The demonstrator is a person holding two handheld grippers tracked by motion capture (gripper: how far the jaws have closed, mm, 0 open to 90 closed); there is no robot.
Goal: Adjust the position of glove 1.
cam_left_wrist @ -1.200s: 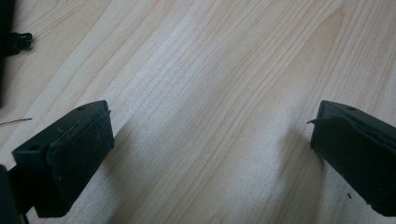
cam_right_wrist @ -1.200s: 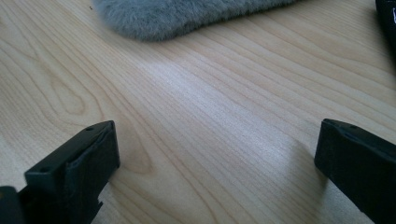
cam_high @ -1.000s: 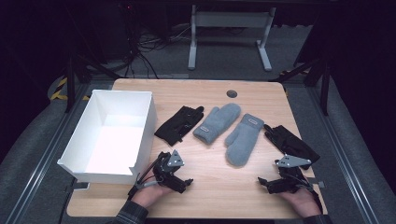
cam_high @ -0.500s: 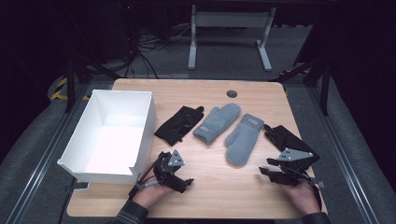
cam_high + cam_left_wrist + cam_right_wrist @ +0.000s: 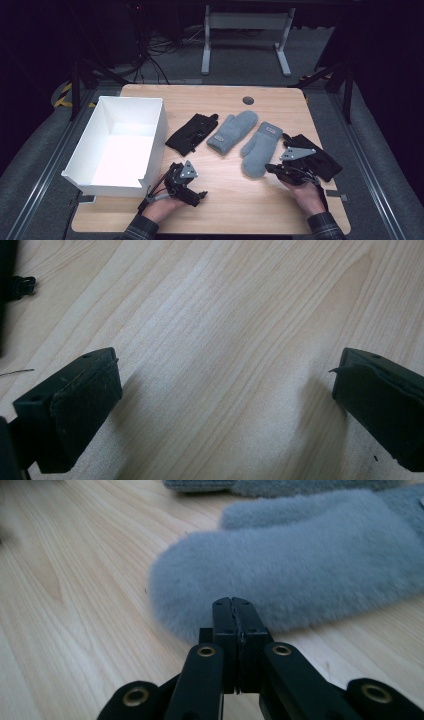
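My right claw (image 5: pixel 234 605) has just been closing and its jaws now meet with nothing between them, tips just short of the nearer grey mitten (image 5: pixel 300 560) on the worktop (image 5: pixel 235 200). Each mitten carries a small label, too small to read. My left claw (image 5: pixel 225 395) gapes wide over bare wood, holding nothing.

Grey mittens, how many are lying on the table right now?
2. One grey mitten lies mid-table, just right of a black glove. The other grey mitten lies to its right, its rounded end just ahead of the right hand-held gripper. Neither is hidden.
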